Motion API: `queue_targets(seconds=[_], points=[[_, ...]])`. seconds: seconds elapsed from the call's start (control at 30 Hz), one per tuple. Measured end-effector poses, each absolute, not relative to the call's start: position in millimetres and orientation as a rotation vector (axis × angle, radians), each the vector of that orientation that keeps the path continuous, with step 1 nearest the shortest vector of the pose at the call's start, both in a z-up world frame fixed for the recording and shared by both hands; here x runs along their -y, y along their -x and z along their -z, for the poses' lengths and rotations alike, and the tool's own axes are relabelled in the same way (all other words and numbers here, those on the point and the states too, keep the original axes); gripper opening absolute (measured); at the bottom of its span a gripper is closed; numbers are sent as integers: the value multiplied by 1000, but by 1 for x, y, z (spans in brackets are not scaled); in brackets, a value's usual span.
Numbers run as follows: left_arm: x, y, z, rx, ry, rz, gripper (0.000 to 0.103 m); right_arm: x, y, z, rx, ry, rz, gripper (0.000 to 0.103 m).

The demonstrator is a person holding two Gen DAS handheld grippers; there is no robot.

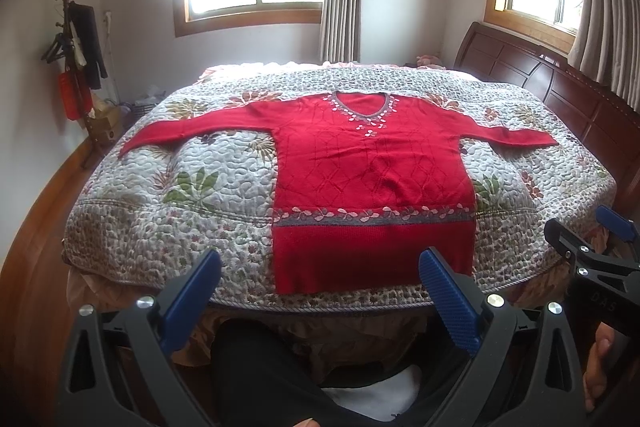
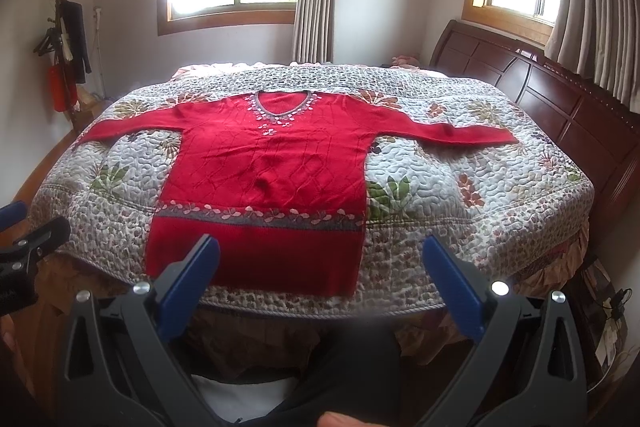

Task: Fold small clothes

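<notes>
Red sweater lies flat, hem perhaps overhanging the bed; both grippers' jaws released.

The letters "DAS" stand on the right gripper body.

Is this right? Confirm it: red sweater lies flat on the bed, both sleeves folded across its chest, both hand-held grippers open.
Not quite. The red sweater lies flat on the bed, but both sleeves stretch straight out sideways, as the left wrist view shows. The left hand-held gripper and right hand-held gripper are open.
</notes>
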State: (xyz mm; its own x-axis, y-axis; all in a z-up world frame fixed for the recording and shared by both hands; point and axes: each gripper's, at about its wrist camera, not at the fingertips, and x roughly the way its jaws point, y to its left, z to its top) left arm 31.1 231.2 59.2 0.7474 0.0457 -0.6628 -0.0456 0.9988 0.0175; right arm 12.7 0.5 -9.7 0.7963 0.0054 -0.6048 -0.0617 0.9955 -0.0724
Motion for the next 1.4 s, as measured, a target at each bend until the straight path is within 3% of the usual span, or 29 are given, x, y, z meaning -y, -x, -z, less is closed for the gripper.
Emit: queue_targets(seconds=[0.8, 1.0, 1.27, 1.37, 1.4], points=[[-235, -80, -42, -761, -23, -117, 99, 3, -60, 31, -697, 87, -59, 101], [-241, -134, -12, -782, 9, 31, 99, 29, -90, 43, -485, 96, -179, 101], [-262, -229, 41, -924, 231, 93, 95, 127, -192, 56, -573, 18, -120, 100], [-252, -248, 42, -862, 197, 83, 95, 186, -232, 68, -648, -94, -81, 89], [-246, -253, 41, -832, 176, 85, 96, 206, -243, 75, -675, -149, -79, 76]])
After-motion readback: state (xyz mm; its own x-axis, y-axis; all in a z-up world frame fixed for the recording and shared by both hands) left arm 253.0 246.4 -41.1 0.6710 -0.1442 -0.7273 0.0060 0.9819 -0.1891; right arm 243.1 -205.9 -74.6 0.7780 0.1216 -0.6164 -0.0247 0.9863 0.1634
